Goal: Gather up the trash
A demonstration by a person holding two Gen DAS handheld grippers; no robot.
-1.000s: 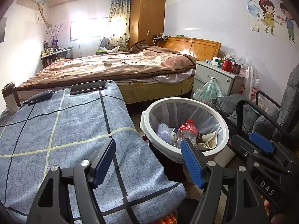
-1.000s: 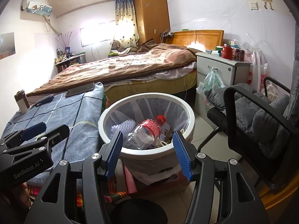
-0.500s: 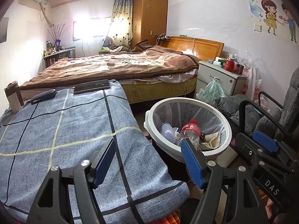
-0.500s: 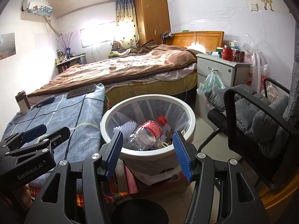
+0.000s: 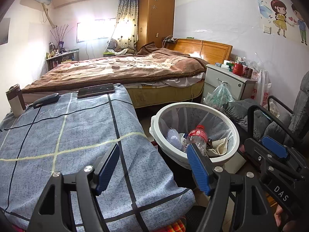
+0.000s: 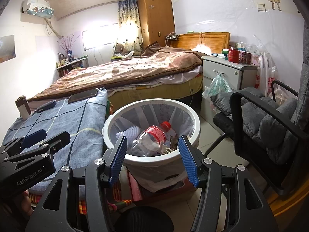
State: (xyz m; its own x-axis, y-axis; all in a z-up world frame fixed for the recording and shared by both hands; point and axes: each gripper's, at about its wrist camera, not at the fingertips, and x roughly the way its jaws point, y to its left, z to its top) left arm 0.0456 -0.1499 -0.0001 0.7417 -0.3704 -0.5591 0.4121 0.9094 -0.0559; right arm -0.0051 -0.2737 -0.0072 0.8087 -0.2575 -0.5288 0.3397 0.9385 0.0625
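Both grippers hang idle over the scene with nothing between their blue pads: the left gripper (image 5: pixel 152 166) stands wide above the near right corner of the counter (image 5: pixel 58 135), which is draped in a blue checked cloth, and the right gripper (image 6: pixel 152 158) stands wide just in front of the white bin (image 6: pixel 195 119), which sits on the floor just beside the counter's right edge. The trash already gathered lies inside that bin: a clear plastic bottle (image 6: pixel 150 139) with a red cap and label on its side, a white brush-like piece (image 6: pixel 129 131) behind it, and crumpled paper (image 5: pixel 218 147) against the bin's right wall. What is left on the counter sits along its far edge, a phone (image 5: pixel 96 90), a dark case (image 5: pixel 46 100) and a small brown and white box (image 5: pixel 15 100) at the far left corner, and none of it looks like litter. My reading is that collecting is near its end or finished. The next move would call for a look around for stray rubbish, or else for gathering the liner at the bin's rim.
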